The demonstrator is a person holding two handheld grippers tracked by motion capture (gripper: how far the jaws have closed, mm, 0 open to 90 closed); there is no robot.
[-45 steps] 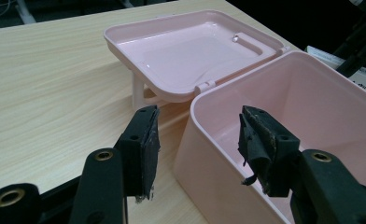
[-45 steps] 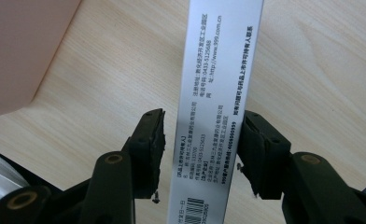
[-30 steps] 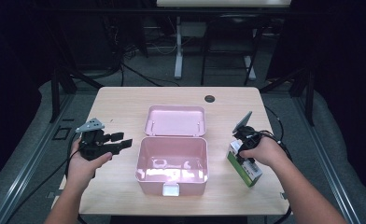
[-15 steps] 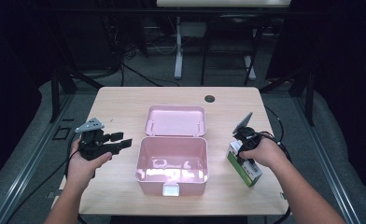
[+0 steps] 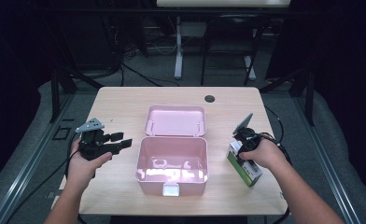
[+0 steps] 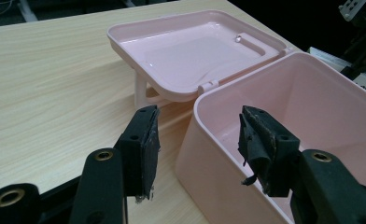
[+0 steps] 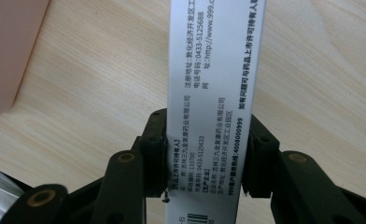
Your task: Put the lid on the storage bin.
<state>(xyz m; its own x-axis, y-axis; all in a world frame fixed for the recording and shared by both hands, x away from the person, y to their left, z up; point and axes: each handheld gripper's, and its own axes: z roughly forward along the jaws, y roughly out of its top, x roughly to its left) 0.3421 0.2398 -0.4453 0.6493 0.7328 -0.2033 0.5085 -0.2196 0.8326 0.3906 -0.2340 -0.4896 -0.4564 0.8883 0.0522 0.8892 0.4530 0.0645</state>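
The right gripper (image 7: 204,154) clamps its fingers (image 7: 155,149) on both long sides of a white-and-green carton (image 5: 244,165), which stands on the bench (image 5: 125,100) just right of the open pink box (image 5: 172,163). The person's hand covers much of the carton in the high view; in the right gripper view its ends are cut off and the small print is hard to read. The left gripper (image 6: 197,140) hovers beside the box's left wall, fingers wide and empty. Something pale lies in the box, unclear
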